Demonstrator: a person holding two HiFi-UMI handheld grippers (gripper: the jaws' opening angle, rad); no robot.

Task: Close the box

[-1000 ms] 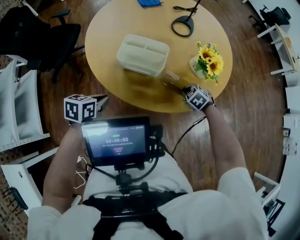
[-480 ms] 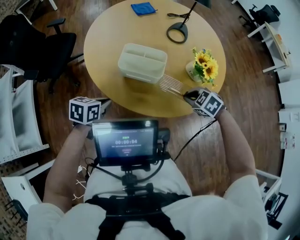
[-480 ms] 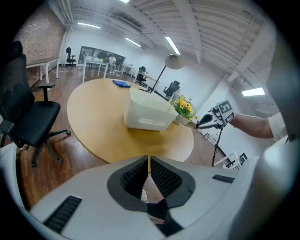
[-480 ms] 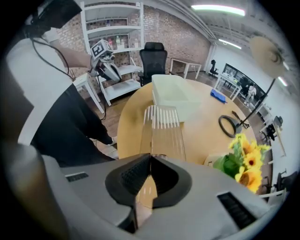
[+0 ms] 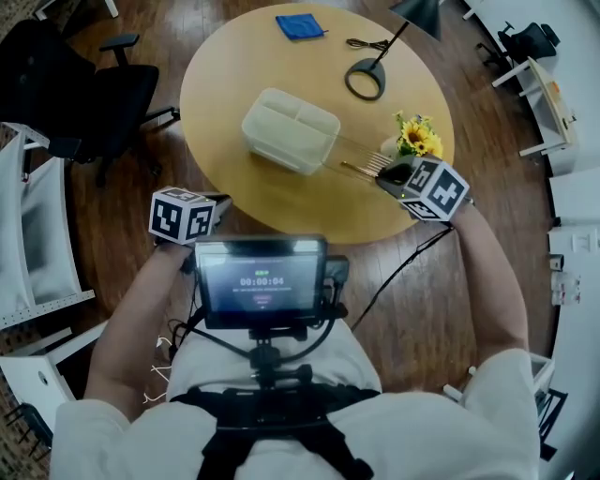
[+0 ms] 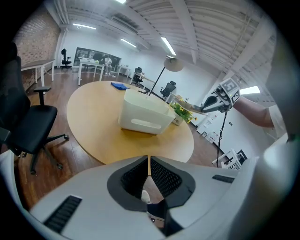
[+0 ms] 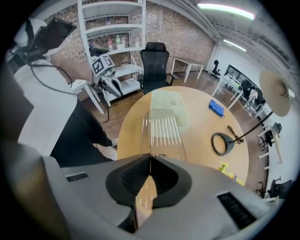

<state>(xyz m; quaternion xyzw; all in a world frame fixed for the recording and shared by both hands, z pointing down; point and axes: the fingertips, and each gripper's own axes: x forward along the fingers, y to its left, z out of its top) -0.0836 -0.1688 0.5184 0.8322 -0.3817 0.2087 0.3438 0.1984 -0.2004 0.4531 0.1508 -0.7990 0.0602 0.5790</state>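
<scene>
The right hand-held gripper (image 7: pixel 150 161) is clamped on 1 edge of the clear lid (image 7: pixel 162 127), near the open box (image 5: pixel 291 131) on the surface (image 5: pixel 281 202); that thin pinch could let it swing and seat crooked. The left hand-held gripper (image 6: pixel 149 161), jaws together and empty, steadies nothing

from above, the right gripper (image 5: pixel 392 174) has its jaws tucked under its own marker cube, and that cube blocks part of the yellow sunflower bunch in a white pot (image 5: pixel 415 139). black desk lamp (image 5: pixel 417 11), shade cut by the top edge. clear ribbed plastic lid (image 7: pixel 161 125): near edge swallowed between the pads, and in the left gripper view just a sliver, too thin to read.
</scene>
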